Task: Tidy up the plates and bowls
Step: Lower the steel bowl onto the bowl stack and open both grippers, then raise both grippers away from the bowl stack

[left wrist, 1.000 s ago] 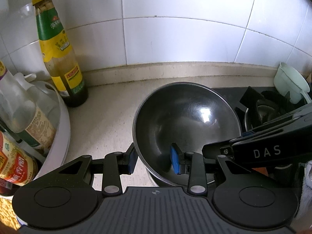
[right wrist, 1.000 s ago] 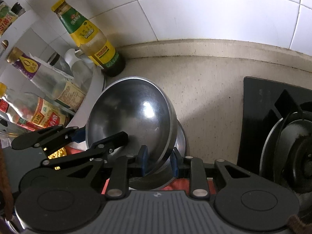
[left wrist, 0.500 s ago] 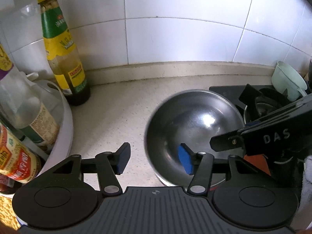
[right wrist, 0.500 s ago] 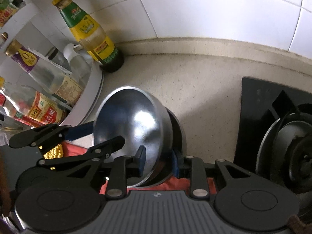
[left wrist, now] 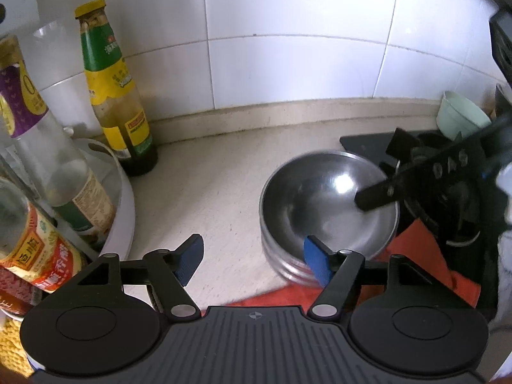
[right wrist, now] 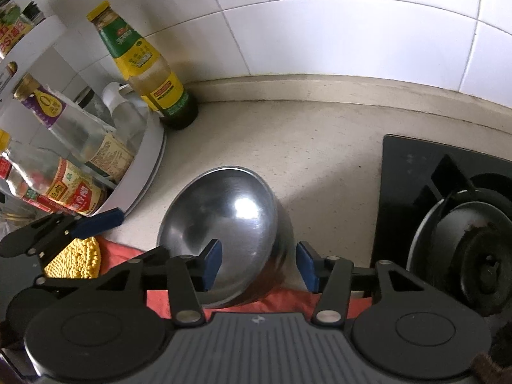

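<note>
stainless steel bowls [left wrist: 329, 204], one nested in another, sit on the speckled beige worktop [left wrist: 211, 192], near edge resting over a red cloth [left wrist: 425, 256], just left of the black gas hob [right wrist: 448, 211]. left tongs [left wrist: 254, 259] have just been opening, blue pads now spread wide; the right pad [left wrist: 315, 264] hangs over the near rim of the bowls, the left pad is over bare worktop, neither pressing on anything. right tongs [right wrist: 259, 264] have also just been opening and stand apart astride the bowl rim [right wrist: 224, 224]: one pad inside the bowl, the other outside its wall, gap visible on both sides, nothing pinched. in the left wrist view one black finger of the right tongs reaches over the far right of the bowl. in the right wrist view the left tongs show at far left, blue pad above a yellow knitted pad [right wrist: 75, 257] lying on the red cloth. green-and-yellow labelled sauce bottle [left wrist: 116, 96] stands upright in the corner against the white tiled wall [left wrist: 288, 48], well apart from the bowls. white round rack [left wrist: 123, 211] at left holds several bottles, one with a purple label [right wrist: 48, 105]. pale green cup [left wrist: 457, 116] at the back right beside the hob. bowl image slightly motion-blurred in the left view.
</note>
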A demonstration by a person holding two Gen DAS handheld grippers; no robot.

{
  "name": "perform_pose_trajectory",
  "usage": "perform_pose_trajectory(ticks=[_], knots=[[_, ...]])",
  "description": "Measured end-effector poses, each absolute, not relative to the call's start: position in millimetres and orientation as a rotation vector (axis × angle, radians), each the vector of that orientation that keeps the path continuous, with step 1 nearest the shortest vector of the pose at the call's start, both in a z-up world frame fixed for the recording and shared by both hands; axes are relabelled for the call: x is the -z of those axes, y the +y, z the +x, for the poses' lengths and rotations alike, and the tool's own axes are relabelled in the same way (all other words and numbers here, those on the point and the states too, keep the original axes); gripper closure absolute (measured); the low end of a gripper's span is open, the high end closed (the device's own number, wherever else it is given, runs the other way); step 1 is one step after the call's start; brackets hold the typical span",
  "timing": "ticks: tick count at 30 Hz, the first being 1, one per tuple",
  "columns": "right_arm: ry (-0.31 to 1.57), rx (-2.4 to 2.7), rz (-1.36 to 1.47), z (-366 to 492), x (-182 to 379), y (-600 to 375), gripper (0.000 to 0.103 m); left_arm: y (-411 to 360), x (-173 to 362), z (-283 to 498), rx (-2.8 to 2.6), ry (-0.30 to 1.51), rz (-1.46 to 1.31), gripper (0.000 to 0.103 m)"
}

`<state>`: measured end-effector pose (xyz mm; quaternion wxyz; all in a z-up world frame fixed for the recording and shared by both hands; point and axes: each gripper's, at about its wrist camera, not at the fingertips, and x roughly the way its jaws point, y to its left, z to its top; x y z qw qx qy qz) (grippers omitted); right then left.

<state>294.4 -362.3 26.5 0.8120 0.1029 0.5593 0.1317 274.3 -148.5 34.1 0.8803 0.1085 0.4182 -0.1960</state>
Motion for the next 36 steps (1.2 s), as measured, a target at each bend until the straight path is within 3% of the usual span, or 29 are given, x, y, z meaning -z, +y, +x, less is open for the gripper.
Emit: perform_pose_trajectory(ticks=[10, 23, 36], knots=[[1.204, -0.284, 0.279, 296, -18, -361, 0.048, -138, -31, 260, 0.458, 0.862, 0.277, 0.018], [1.236, -0.249, 0.303, 305, 2, -357, 0.038, -137, 4, 269, 0.587, 0.907, 0.347, 0.016], [1.258, -0.176, 0.431, 318, 32, -375, 0.037, -153, 45, 298, 0.803, 0.909, 0.442, 0.013]])
